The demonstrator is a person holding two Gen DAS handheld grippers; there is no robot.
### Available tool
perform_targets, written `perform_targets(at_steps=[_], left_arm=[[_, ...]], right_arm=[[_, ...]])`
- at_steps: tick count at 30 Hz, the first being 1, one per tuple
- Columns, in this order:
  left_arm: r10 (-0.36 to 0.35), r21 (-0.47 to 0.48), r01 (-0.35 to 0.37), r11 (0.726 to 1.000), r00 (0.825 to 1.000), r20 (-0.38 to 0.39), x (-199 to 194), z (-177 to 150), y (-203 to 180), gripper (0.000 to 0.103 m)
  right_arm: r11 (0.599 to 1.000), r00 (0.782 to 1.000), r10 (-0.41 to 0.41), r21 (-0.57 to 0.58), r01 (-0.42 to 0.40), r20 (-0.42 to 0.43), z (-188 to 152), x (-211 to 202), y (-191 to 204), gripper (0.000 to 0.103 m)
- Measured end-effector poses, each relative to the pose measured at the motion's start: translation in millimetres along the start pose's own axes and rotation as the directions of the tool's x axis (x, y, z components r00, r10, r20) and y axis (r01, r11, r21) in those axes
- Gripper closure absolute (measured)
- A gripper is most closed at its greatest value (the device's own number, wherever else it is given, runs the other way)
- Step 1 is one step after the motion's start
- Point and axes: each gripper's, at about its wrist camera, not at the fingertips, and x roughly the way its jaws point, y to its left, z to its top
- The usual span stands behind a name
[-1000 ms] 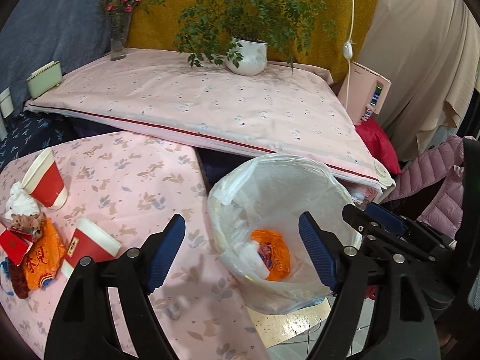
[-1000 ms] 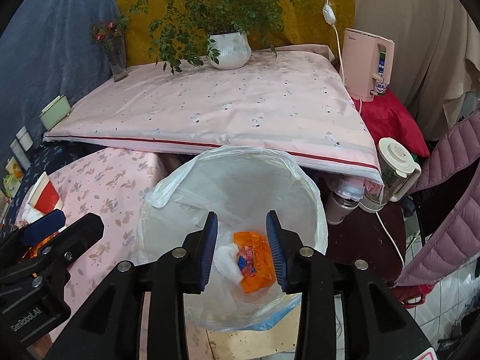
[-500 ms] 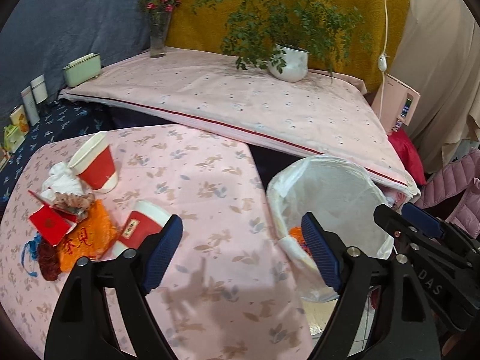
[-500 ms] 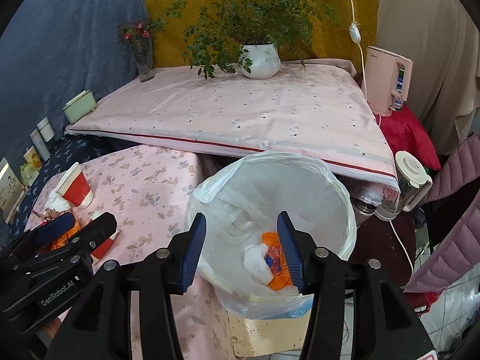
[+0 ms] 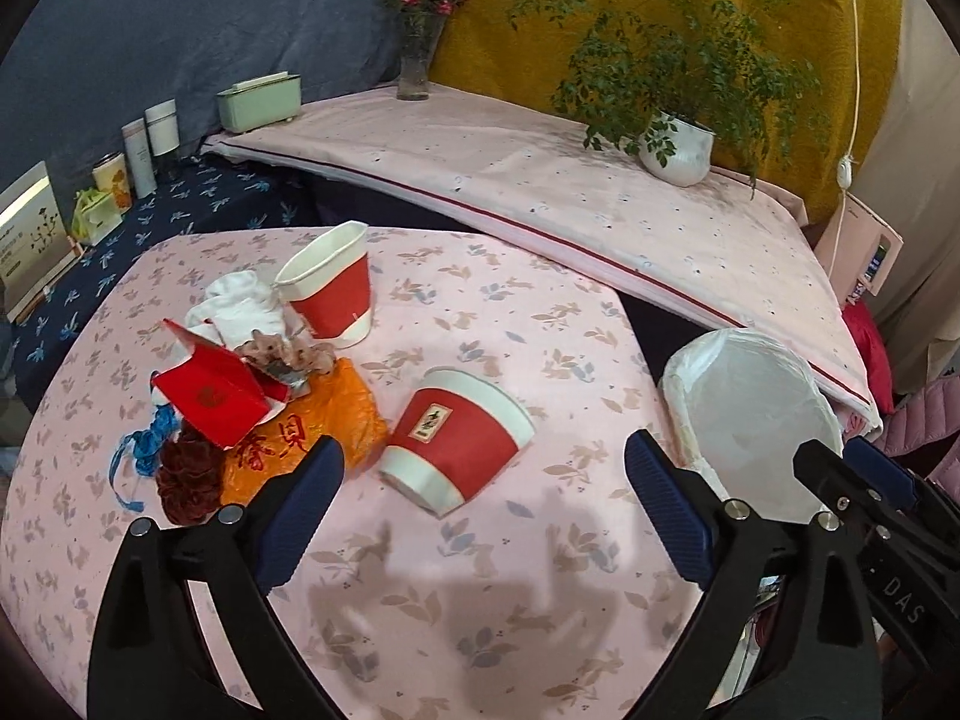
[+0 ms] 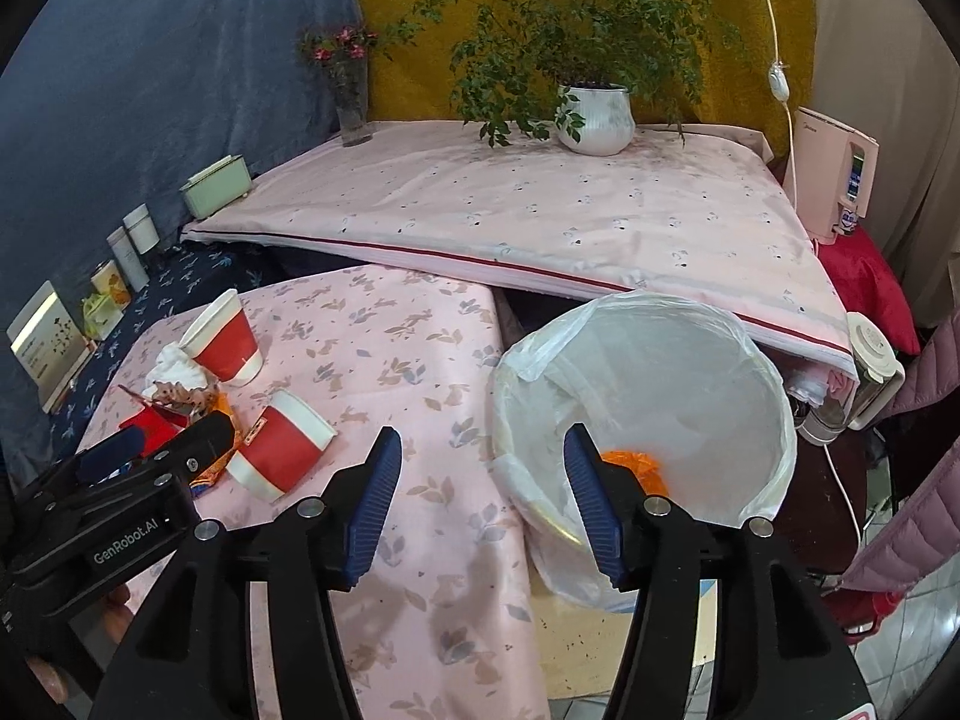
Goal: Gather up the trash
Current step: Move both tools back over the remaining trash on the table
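Observation:
A red and white paper cup lies on its side on the pink floral table. A second cup stands behind it, next to white tissue, a red box and an orange wrapper. My left gripper hovers just before the fallen cup, jaws opening wide, nothing between them. The white-lined bin stands at the table's right edge with an orange wrapper inside. My right gripper hangs over the table edge beside the bin, jaws opening and empty.
A raised pink-covered platform runs behind the table, with a potted plant, a flower vase and a green box. Bottles and cards line the dark cloth at left. A pink kettle stands at right.
Both grippers have swung left from above the bin toward the table. The trash pile and fallen cup now sit in front of the left gripper. Both sets of jaws stand wider.

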Motion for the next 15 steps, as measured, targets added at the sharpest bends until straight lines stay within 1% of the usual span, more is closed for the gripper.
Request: perform_targets(at_steps=[3,6,12,15], left_arm=[[0.027,-0.034,-0.027,0.999,1.000,-0.009,1,-1,21,0.011],[0.049,-0.089,-0.051,0.995,0.999,-0.023,3,0,46,0.010],[0.084,-0.193,-0.092,0.977,0.995,-0.051,9,14,96,0.010],[0.097,-0.249,-0.114,0.962,0.992,-0.079,17,25,120,0.010]], right_arm=[[1.000,1.000,0.013,-0.009,-0.013,-0.011,-4,3,12,0.048],[1.000,0.999,0.028,-0.012,-0.028,-0.027,-9,7,24,0.048],[0.998,0.997,0.049,-0.038,-0.051,-0.061,-15,20,50,0.048],[0.997,0.996,0.059,-0.054,-0.063,-0.069,-15,25,64,0.048]])
